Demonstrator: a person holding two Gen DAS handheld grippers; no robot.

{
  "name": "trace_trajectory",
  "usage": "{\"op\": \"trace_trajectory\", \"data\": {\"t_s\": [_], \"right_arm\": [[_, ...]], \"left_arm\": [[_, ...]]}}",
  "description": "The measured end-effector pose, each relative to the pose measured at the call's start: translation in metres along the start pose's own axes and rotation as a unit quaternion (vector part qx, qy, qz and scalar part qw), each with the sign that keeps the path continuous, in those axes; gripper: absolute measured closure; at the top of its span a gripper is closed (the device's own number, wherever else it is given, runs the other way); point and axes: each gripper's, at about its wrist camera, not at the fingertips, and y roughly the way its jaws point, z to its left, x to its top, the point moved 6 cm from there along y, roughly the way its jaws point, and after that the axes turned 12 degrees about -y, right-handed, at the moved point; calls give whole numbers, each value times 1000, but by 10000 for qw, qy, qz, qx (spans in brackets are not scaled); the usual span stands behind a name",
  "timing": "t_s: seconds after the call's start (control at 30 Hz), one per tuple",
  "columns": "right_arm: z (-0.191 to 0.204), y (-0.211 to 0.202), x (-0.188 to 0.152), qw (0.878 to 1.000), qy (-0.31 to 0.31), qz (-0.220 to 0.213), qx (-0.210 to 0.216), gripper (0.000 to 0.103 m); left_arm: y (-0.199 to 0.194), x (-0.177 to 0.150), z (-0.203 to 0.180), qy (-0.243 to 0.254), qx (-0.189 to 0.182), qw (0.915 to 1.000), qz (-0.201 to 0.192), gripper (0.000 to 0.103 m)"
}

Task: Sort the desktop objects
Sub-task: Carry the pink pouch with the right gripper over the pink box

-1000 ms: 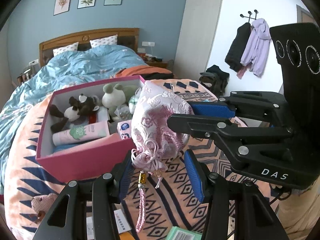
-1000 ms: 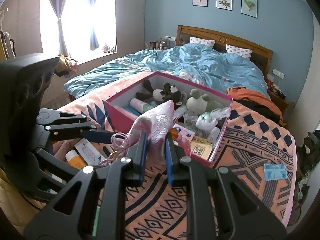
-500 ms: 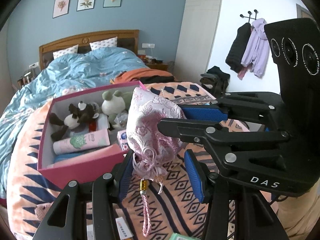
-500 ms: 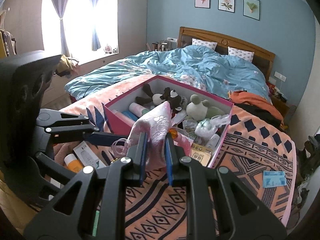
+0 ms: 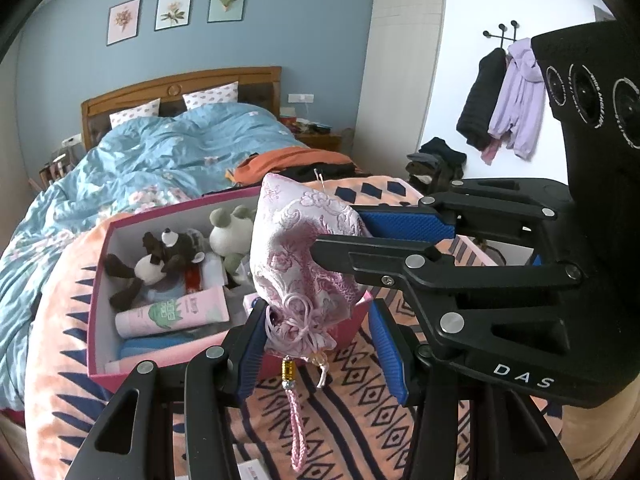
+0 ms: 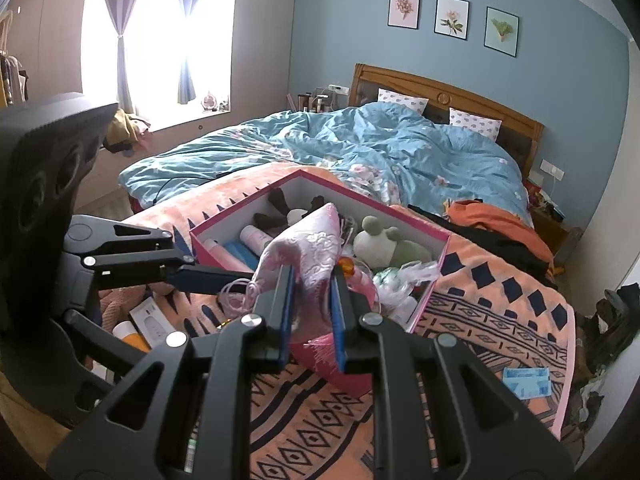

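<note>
Box [image 5: 100,320] already has plush toys and a tube in it; the pouch [image 5: 304,256] is up in the air right over its near wall, the right tool [image 6: 312,312] clamped on the fabric and the left tool [image 5: 316,344] hugging the tied neck, though I can't tell if both its pads actually press. Still loose: stuff on the blanket [image 6: 328,432] by the left side and a blue card [image 6: 526,382] out right; not much free space in the box, just the near corner; plenty of air above.
</note>
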Motion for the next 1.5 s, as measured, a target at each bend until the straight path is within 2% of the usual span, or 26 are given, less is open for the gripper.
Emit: {"op": "trace_trajectory", "data": {"t_s": [0.5,1.5], "right_arm": [[-19,8,13,9999,104,-115,-76,84],[-62,43,-7,9961,870,70,-114,84]], "left_arm": [[10,23,2,106,140,9998,-46,52],[64,45,2,531,416,9971,366,53]]}}
